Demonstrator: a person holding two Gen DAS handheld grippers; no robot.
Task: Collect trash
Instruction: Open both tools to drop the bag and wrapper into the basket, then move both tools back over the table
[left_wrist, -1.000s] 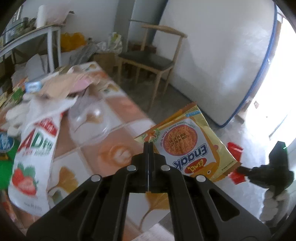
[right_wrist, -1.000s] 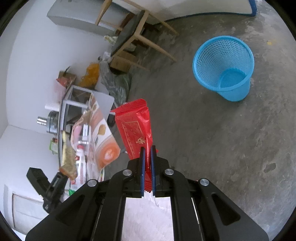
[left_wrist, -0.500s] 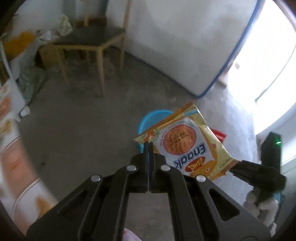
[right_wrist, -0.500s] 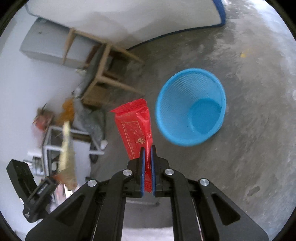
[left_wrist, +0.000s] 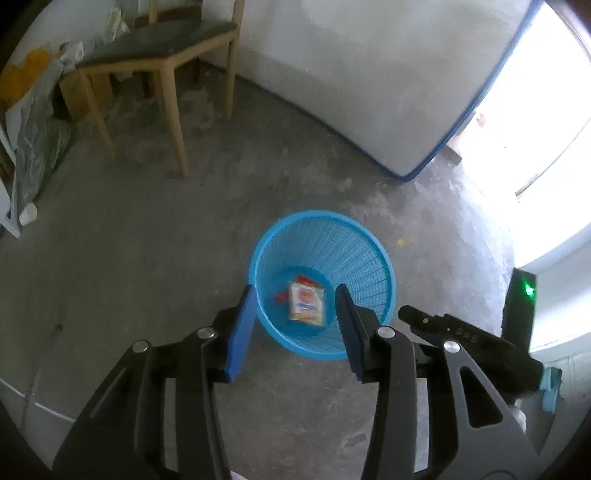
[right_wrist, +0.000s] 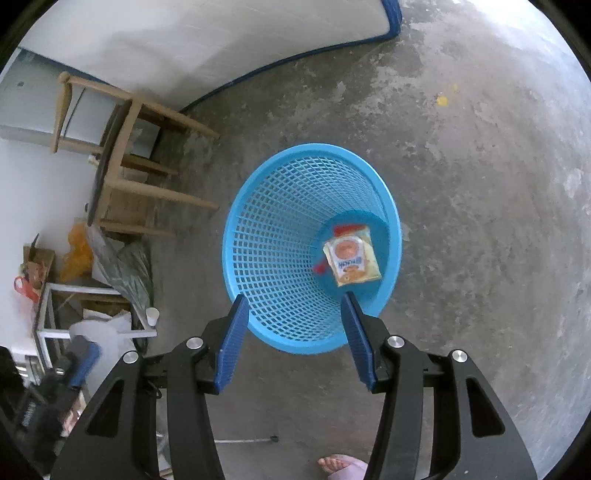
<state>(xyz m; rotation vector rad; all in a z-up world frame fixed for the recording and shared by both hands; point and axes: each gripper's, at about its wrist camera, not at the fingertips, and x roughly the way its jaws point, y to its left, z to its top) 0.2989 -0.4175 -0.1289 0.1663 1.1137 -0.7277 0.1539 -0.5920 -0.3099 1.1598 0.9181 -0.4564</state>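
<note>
Both wrappers lie on the floor of the blue plastic mesh basket (right_wrist: 280, 236): the yellow noodle packet (right_wrist: 352, 260) face up, with the red foil wrapper (right_wrist: 320, 266) mostly hidden under it. The left gripper (left_wrist: 293, 326) and the right gripper (right_wrist: 291, 332) have just been opening, and both now stand with jaws apart and nothing between the blue pads. The likeliest trouble from here is a careless withdrawal. The basket looks light and stands free on the grey concrete floor (right_wrist: 480, 184), so a finger catching its rim would probably tip it and spill the packets. The two grippers also hang close together over the same opening, the right one showing beside the left in the left wrist view, so they could knock into each other when pulled back. A bare foot (right_wrist: 341, 464) is near the bottom edge of the right wrist view, close to the basket. There is open floor on most sides; the wooden chair with a dark seat (left_wrist: 159, 62) and the white mattress with blue piping (left_wrist: 369, 81) stand well apart from it.
</note>
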